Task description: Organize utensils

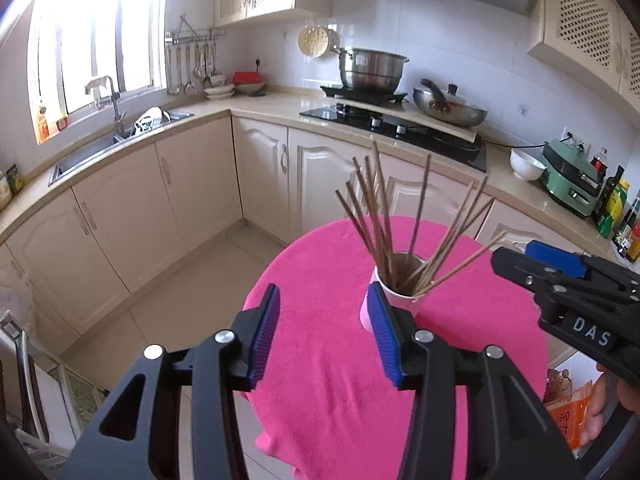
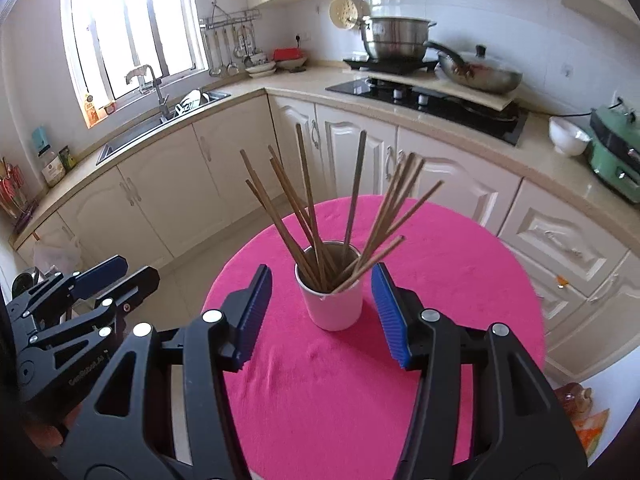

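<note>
A round table [image 2: 460,280] draped in a bright pink cloth [image 1: 332,380] stands in a cream-cabinet kitchen. Near its middle sits a white cup [image 2: 334,304] with wooden chopsticks [image 2: 308,216] fanning upright from it. The left gripper [image 1: 326,336] and right gripper [image 2: 320,312] hang above the cloth, jaws spread and empty, the cup just ahead of the right one's blue pads [image 2: 388,312].

Pink-clothed table [image 2: 440,280] (white cup [image 2: 334,308] atop)
</note>
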`<state>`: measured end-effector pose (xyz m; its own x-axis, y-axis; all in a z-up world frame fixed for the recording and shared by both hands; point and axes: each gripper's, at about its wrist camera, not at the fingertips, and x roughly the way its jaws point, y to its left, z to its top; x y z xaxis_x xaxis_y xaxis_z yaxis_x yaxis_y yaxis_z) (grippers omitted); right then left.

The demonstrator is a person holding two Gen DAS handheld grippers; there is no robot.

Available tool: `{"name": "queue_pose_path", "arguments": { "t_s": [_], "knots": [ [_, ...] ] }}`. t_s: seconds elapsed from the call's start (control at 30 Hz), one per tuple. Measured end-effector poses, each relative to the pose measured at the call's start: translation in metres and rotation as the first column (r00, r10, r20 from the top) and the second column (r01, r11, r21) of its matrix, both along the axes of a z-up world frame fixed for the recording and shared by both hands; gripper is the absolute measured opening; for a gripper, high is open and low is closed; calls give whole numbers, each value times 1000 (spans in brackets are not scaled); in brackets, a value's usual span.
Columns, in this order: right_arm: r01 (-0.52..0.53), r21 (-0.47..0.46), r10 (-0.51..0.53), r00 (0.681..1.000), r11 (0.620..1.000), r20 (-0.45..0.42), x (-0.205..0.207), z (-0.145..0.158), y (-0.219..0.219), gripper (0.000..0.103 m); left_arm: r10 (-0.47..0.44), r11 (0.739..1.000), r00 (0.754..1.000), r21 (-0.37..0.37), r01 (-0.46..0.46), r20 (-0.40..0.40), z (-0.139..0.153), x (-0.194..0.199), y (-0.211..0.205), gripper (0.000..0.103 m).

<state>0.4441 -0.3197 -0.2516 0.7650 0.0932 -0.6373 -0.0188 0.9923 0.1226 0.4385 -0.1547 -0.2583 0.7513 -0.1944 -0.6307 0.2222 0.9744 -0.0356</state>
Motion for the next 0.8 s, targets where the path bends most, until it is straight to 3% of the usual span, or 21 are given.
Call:
{"name": "queue_pose_path", "arguments": {
  "t_s": [0.2,0.53,0.67,0.8],
  "knots": [
    [-6,-55,9,998,998,60,-67,36,6,56,32,999,996,-1,-32,78,39,-56,6,48],
    [-20,-84,34,985,996,168,-216,98,21,72,78,997,981,-5,-79,178,105,-226,15,61],
    [-17,-92,33,984,996,176,-276,118,31,76,78,997,986,8,-80,149,123,-277,24,63],
    [-21,-87,37,981,996,188,-322,131,44,78,100,995,979,-19,-98,176,146,-331,39,65]
  ]
}}
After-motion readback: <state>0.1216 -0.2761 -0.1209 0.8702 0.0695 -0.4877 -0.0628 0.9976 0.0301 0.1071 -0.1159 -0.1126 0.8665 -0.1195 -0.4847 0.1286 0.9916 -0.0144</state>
